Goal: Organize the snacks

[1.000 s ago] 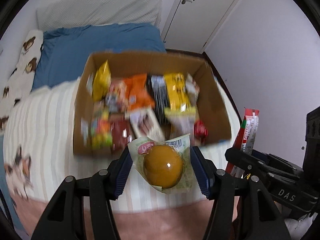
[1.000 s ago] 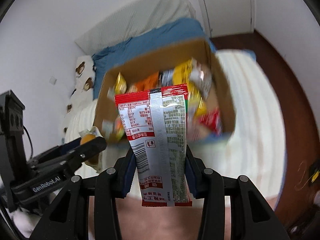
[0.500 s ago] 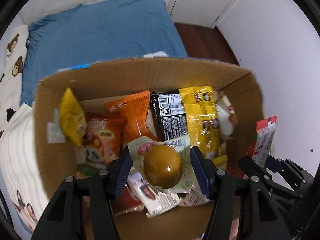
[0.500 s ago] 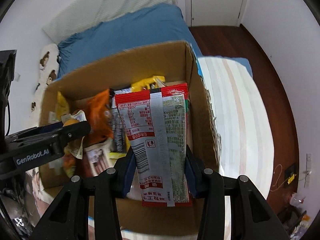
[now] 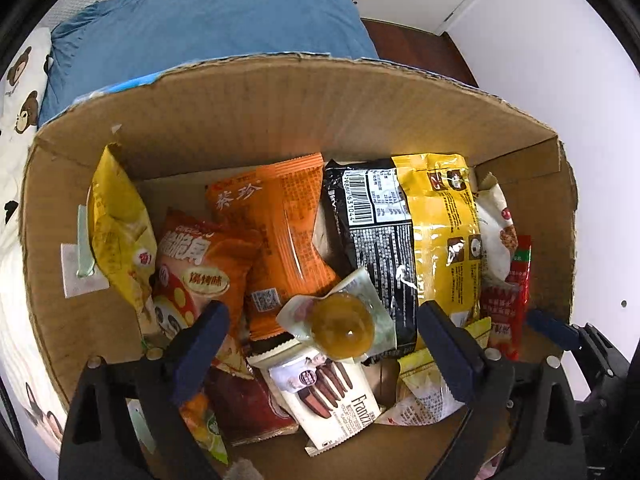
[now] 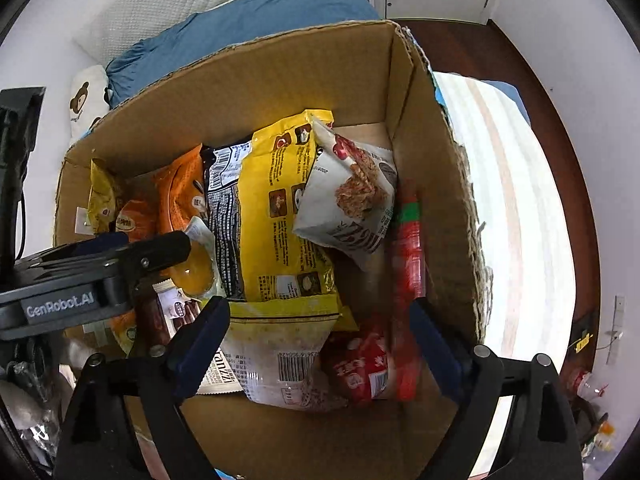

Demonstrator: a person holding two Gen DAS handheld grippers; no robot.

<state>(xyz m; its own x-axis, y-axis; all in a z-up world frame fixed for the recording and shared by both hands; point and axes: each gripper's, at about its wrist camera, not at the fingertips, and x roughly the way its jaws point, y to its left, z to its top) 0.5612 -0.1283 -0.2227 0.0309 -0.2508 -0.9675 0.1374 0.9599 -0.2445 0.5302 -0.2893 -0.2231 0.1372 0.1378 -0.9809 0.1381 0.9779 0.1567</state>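
A cardboard box (image 5: 288, 112) holds several snack packs. My left gripper (image 5: 324, 350) is open above the box; the round amber snack in clear wrap (image 5: 340, 328) lies free among the packs between its fingers. It also shows in the right wrist view (image 6: 196, 268). My right gripper (image 6: 320, 344) is open above the box's right side. The long red packet (image 6: 408, 248) stands blurred against the right wall of the box (image 6: 440, 184); it also shows in the left wrist view (image 5: 508, 300).
In the box lie a yellow bag (image 5: 444, 232), a black pack (image 5: 372, 224), an orange pack (image 5: 280, 216) and a Franzzi wafer pack (image 5: 328, 396). The box sits on a striped bed cover (image 6: 508, 200) beside a blue pillow (image 5: 200, 24).
Both grippers moved over the box and opened. The amber snack dropped from the left gripper into the box. The red packet left the right gripper and is falling by the right wall.
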